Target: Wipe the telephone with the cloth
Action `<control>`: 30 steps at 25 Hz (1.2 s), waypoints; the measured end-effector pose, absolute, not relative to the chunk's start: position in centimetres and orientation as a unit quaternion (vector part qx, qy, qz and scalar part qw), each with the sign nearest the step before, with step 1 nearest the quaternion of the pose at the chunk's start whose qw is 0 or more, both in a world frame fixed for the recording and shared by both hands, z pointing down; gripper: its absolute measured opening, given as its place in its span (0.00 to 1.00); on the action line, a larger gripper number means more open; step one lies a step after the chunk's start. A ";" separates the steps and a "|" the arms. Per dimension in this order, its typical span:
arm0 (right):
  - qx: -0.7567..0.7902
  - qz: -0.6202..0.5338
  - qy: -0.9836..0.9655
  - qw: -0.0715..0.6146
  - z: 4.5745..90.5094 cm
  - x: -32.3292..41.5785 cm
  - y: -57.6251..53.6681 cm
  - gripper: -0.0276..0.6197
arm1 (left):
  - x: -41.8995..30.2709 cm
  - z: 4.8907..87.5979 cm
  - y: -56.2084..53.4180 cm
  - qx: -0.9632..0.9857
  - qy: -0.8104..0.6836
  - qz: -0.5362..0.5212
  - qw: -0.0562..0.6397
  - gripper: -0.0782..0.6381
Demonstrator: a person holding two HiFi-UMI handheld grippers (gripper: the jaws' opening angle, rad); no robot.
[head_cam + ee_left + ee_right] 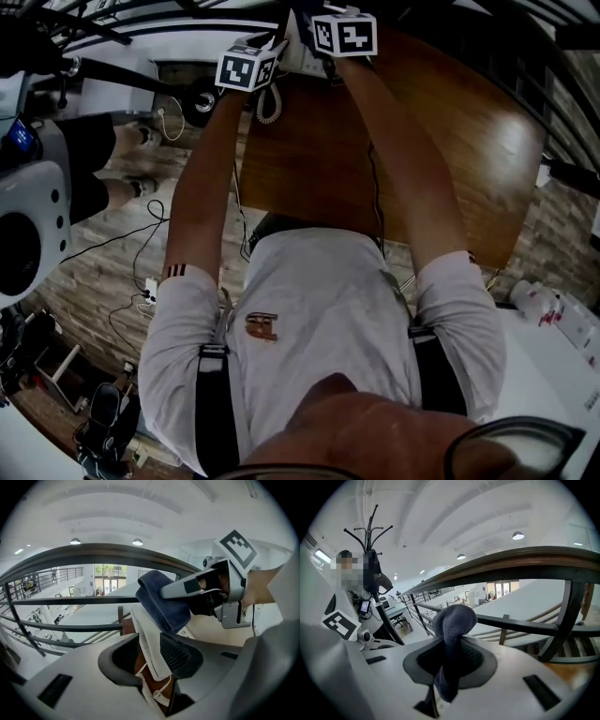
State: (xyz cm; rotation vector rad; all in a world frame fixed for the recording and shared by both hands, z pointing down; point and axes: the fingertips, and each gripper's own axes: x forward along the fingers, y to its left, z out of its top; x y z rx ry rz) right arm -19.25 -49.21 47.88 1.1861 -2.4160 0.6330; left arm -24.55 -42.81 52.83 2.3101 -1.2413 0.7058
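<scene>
The white telephone handset [148, 641] stands on edge between the jaws of my left gripper [151, 657]. It leans on the right pad, and a gap shows at the left pad, so the gripper is open. Its coiled cord [153, 696] hangs below, and the cord [269, 103] also drops over the table's far edge. My right gripper [451, 662] is shut on a folded dark blue cloth [453, 623]. In the left gripper view the cloth [161, 599] rests on the handset's upper end. Both marker cubes sit at the far edge of the brown table [450, 141].
A dark curved railing [93, 555] runs just beyond the table. A person's legs [112, 187] and loose cables [141, 244] are on the wooden floor at left. A coat rack [370, 541] stands behind. A white table with bottles [539, 305] is at right.
</scene>
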 end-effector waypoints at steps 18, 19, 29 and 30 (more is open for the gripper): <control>0.462 0.226 -0.815 0.266 51.6 -17.1 -50.6 0.16 | -24.3 54.7 -43.4 0.853 -0.376 0.283 0.226 0.33; 0.470 0.228 -0.809 0.270 52.0 -16.4 -50.7 0.16 | -24.5 54.8 -43.5 0.853 -0.376 0.283 0.225 0.33; 0.525 0.249 -0.771 0.259 53.4 -9.2 -49.1 0.16 | -24.7 55.6 -43.1 0.855 -0.378 0.279 0.221 0.33; 0.525 0.253 -0.773 0.250 53.0 -9.3 -48.8 0.16 | -24.7 55.6 -43.1 0.855 -0.378 0.280 0.220 0.33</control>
